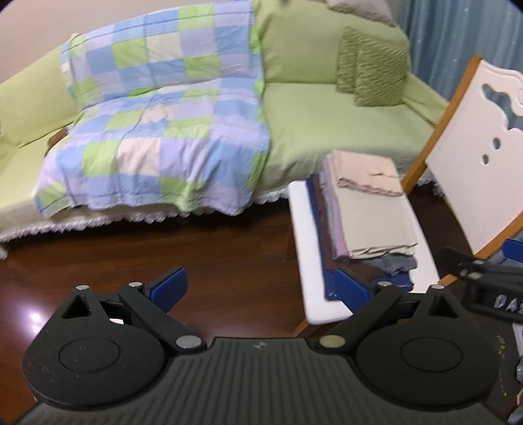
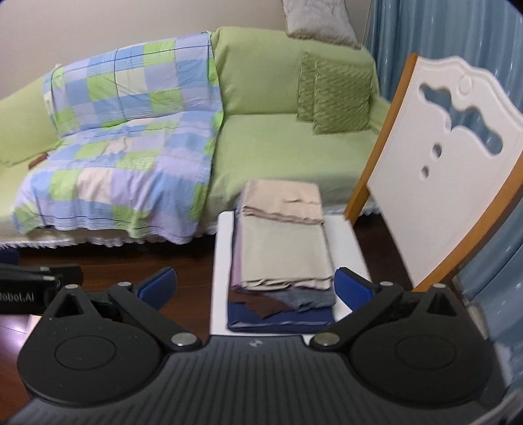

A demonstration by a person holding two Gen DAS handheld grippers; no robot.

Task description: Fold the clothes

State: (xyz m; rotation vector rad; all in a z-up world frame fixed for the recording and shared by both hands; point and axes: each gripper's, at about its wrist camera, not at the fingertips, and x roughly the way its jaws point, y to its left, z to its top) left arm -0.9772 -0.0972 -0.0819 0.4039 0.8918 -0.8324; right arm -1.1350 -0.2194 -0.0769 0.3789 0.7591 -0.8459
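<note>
A stack of folded clothes (image 2: 281, 248) lies on the white seat of a chair (image 2: 346, 238): beige on top, then lilac, grey, brown and navy layers. It also shows in the left wrist view (image 1: 369, 212). My right gripper (image 2: 256, 286) is open and empty, held just before the stack's near edge. My left gripper (image 1: 261, 287) is open and empty over the dark floor, left of the chair seat (image 1: 304, 235). The right gripper's body (image 1: 483, 281) shows at the right edge of the left wrist view.
A green sofa (image 2: 287, 144) stands behind the chair, with a checked blue, green and lilac blanket (image 2: 130, 144) over its left half and two green cushions (image 2: 336, 94) on the right. The chair's white backrest (image 2: 441, 163) rises at right. Blue curtains (image 2: 441, 29) hang behind. Dark wooden floor (image 1: 196, 248) lies below.
</note>
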